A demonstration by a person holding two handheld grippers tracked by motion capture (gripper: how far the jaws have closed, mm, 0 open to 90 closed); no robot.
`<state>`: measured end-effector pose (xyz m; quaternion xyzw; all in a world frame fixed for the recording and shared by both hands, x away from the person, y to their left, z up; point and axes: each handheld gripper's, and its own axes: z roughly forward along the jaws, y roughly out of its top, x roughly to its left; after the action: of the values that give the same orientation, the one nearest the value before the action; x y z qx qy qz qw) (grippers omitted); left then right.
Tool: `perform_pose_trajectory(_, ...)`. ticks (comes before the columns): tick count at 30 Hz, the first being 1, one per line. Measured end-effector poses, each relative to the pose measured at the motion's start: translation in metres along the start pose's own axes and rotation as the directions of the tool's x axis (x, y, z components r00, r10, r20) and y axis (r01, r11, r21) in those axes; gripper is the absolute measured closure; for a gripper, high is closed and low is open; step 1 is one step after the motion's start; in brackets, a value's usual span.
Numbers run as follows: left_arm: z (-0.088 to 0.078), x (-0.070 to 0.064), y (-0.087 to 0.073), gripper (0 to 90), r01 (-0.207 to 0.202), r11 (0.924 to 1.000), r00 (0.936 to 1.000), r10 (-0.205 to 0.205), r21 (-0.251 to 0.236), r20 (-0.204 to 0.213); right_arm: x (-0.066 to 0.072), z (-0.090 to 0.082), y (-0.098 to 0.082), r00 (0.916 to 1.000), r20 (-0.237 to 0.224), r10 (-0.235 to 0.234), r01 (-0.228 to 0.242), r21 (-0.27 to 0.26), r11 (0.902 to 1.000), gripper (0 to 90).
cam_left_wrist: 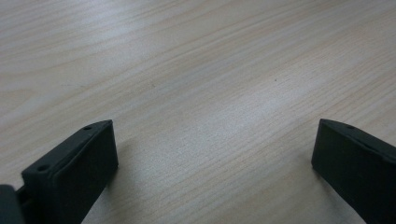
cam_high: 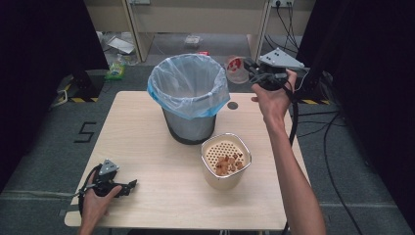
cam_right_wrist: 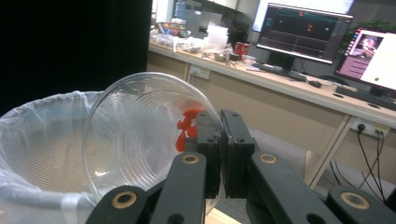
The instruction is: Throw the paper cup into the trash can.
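Cup: I see the clear plastic cup (cam_right_wrist: 140, 140) tipped on its side just right of the bin's rim, red bits inside.
Right gripper (cam_right_wrist: 222, 154): jaws clenched on the cup's rim.
Bin: lined trash bin (cam_high: 188, 98), mouth open.
Left gripper (cam_high: 128, 186): jaws released, resting on the table (cam_high: 161, 196) near-left of the bin.
Advice: I would bring the cup's mouth over the liner before tipping further.
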<state>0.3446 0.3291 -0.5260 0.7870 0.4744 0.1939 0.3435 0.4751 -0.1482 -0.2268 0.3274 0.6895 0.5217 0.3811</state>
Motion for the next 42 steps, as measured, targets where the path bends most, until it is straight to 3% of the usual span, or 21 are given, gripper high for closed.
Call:
perform_pose_trajectory(5, 0.000, 0.000, 0.000, 0.0, 0.000, 1.0000, 1.0000, 0.000, 0.000, 0.000, 0.016, 0.019, 0.013, 0.9989, -0.045, -0.015, 0.016, 0.015, 0.9998, 87.5)
perform_pose_trajectory(11, 0.000, 0.000, 0.000, 0.0, 0.000, 1.0000, 1.0000, 0.000, 0.000, 0.000, 0.042, 0.055, 0.017, 0.9925, -0.115, -0.039, 0.049, 0.082, 0.9955, 87.0)
perform_pose_trajectory(14, 0.000, 0.000, 0.000, 0.0, 0.000, 1.0000, 1.0000, 0.000, 0.000, 0.000, 0.051, 0.073, 0.015, 0.9899, -0.139, -0.027, 0.043, 0.116, 0.9923, 84.5)
perform_pose_trajectory(16, 0.000, 0.000, 0.000, 0.0, 0.000, 1.0000, 1.0000, 0.000, 0.000, 0.000, 0.054, 0.082, 0.013, 0.9870, -0.161, 0.000, 0.021, 0.129, 0.9915, 76.8)
perform_pose_trajectory(20, 0.000, 0.000, 0.000, 0.0, 0.000, 1.0000, 1.0000, 0.000, 0.000, 0.000, 0.056, 0.090, 0.011, 0.9883, -0.148, 0.037, -0.015, 0.141, 0.9899, 67.6)
perform_pose_trajectory(23, 0.000, 0.000, 0.000, 0.0, 0.001, 1.0000, 1.0000, -0.001, -0.001, 0.001, 0.054, 0.089, 0.012, 0.9889, -0.143, 0.039, -0.019, 0.140, 0.9900, 66.3)
perform_pose_trajectory(30, 0.000, 0.000, 0.000, 0.0, 0.000, 1.0000, 1.0000, 0.000, 0.000, 0.000, 0.029, 0.060, 0.004, 0.9925, -0.115, 0.042, -0.023, 0.164, 0.9862, 56.4)
perform_pose_trajectory(38, 0.000, 0.000, 0.000, 0.0, 0.000, 1.0000, 1.0000, 0.000, 0.000, 0.000, -0.001, 0.018, -0.022, 0.9946, -0.071, 0.076, -0.061, 0.192, 0.9795, 46.3)
perform_pose_trajectory(42, 0.000, 0.000, 0.000, 0.0, 0.000, 1.0000, 1.0000, 0.000, 0.000, 0.000, -0.013, -0.003, -0.037, 0.9971, -0.040, 0.064, -0.055, 0.202, 0.9778, 44.1)
